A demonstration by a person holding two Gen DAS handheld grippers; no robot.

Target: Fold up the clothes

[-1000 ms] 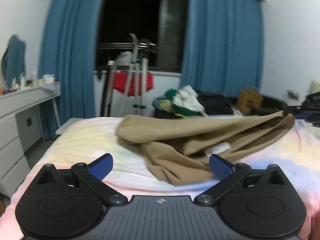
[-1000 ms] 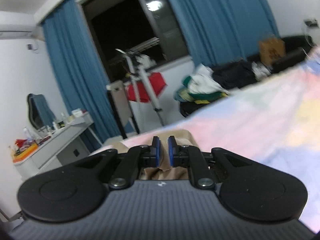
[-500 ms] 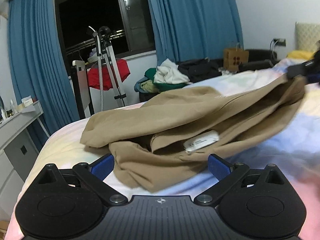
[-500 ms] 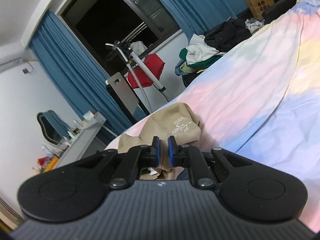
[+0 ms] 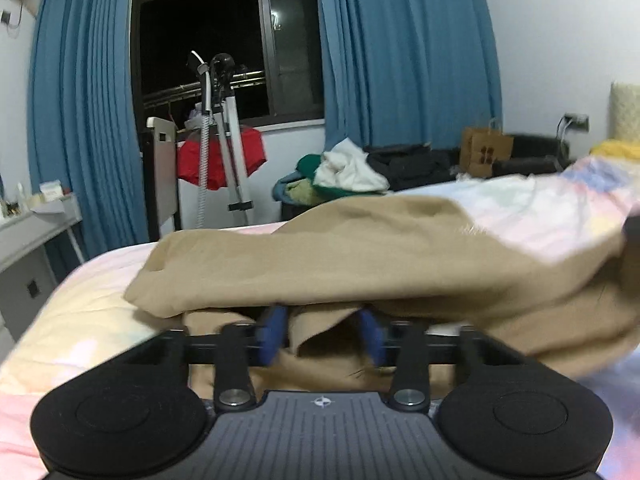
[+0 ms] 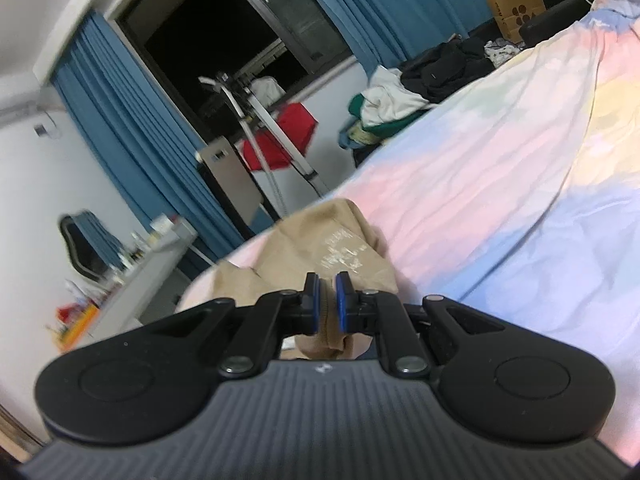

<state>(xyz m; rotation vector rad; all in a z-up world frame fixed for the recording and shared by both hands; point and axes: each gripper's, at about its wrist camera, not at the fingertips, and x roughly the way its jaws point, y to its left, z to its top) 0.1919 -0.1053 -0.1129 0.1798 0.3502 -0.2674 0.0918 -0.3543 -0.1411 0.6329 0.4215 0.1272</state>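
A tan garment (image 5: 360, 256) lies bunched across the pastel bedspread (image 5: 80, 320). My left gripper (image 5: 322, 336) is pushed under the garment's near edge. Its jaws are closing, and a fold of the tan cloth fills the gap between the blue pads (image 5: 274, 336). In the right wrist view my right gripper (image 6: 327, 300) is shut on another part of the same garment (image 6: 320, 240), with a thin pinch of cloth between its pads. A pale print shows on the cloth just beyond those pads. The cloth stretches from one grip to the other.
The bed (image 6: 500, 200) runs off to the right. Beyond its far edge lie a pile of clothes (image 5: 344, 176) and a paper bag (image 5: 486, 152). By the window stand a steamer stand (image 5: 216, 140) with a red garment (image 5: 252, 152). A desk (image 5: 32, 232) stands on the left.
My left gripper has moved forward and down onto the garment's near edge, and its jaws have come in from wide open. My right gripper has sunk a little, still gripping.
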